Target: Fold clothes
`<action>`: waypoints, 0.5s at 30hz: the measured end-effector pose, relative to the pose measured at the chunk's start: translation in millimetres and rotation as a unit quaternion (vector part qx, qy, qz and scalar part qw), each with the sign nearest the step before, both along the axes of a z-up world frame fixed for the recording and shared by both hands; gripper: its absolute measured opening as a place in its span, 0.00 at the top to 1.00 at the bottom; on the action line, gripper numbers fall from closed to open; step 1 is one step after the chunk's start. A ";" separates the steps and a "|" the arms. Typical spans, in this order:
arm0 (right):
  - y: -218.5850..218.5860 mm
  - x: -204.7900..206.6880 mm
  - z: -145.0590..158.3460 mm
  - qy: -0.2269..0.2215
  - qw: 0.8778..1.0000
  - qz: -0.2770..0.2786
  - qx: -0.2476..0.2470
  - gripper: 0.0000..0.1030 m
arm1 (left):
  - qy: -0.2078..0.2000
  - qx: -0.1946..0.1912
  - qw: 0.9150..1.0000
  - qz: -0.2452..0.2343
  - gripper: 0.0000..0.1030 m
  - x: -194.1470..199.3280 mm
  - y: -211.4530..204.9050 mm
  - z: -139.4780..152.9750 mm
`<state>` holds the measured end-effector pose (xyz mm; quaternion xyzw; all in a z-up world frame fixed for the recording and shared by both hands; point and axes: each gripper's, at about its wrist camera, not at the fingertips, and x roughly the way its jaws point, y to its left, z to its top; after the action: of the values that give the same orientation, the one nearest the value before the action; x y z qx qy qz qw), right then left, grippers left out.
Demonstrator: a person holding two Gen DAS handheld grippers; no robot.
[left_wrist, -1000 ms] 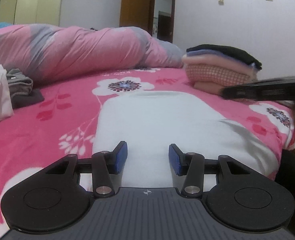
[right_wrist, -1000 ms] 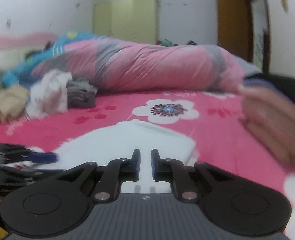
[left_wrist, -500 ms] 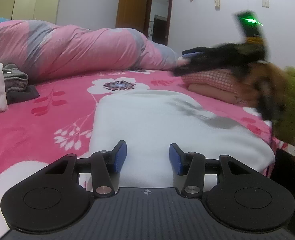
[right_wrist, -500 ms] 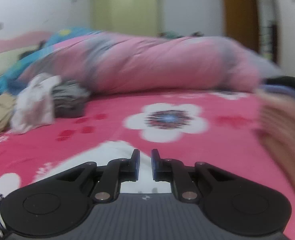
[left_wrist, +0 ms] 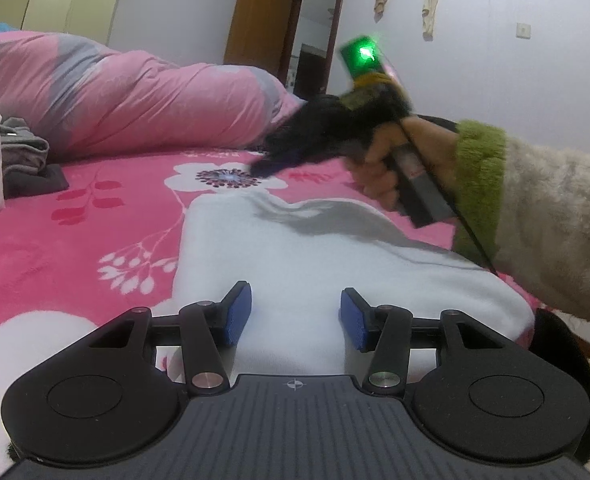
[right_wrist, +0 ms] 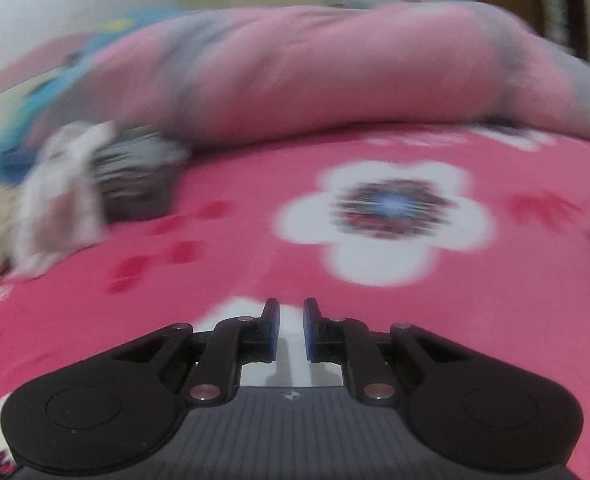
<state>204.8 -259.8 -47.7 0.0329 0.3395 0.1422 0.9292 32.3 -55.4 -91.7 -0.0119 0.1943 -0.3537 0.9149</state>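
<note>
Meanwhile, a folded white garment (left_wrist: 295, 248) lies centre frame on the pink floral bedspread (left_wrist: 75, 240); the left gripper (left_wrist: 295, 314) hangs parted and empty above it, the right gripper (right_wrist: 291, 330) nearly closed, empty; next likely an unfolded piece

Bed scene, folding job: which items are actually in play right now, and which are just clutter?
In play:
- white garment, flat on the bed
- left gripper, open, empty
- right gripper, nothing between its fingers

Lying about:
- pink duvet
- grey clothes pile
- flowered bedsheet
- wardrobe
</note>
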 end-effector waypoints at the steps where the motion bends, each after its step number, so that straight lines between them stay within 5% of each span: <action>1: 10.6 7.7 -8.7 0.017 1.000 0.009 -0.008 0.86 | 0.002 0.000 1.000 -0.001 0.52 0.0 0.1 0.6; 4: 28.5 32.3 -41.2 0.060 0.998 -0.002 -0.029 0.84 | 0.012 -0.010 1.000 0.002 0.52 0.7 1.5 1.3; 7: 8.0 28.7 -35.1 0.066 0.996 -0.056 0.030 0.84 | 0.009 -0.010 1.000 -0.002 0.52 0.1 3.0 0.1; 10: -8.5 -13.0 -5.9 0.046 0.994 -0.074 0.065 0.82 | 0.003 -0.004 1.000 -0.006 0.51 -1.1 2.3 -0.1; 15: -25.0 -112.4 31.8 -0.003 0.997 -0.064 0.040 0.81 | 0.007 0.005 1.000 0.000 0.49 -2.4 -2.0 3.0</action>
<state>92.4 -284.8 -15.9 0.0918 0.3277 0.0958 0.9354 29.9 -57.4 -88.7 -0.0102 0.2027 -0.3529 0.9134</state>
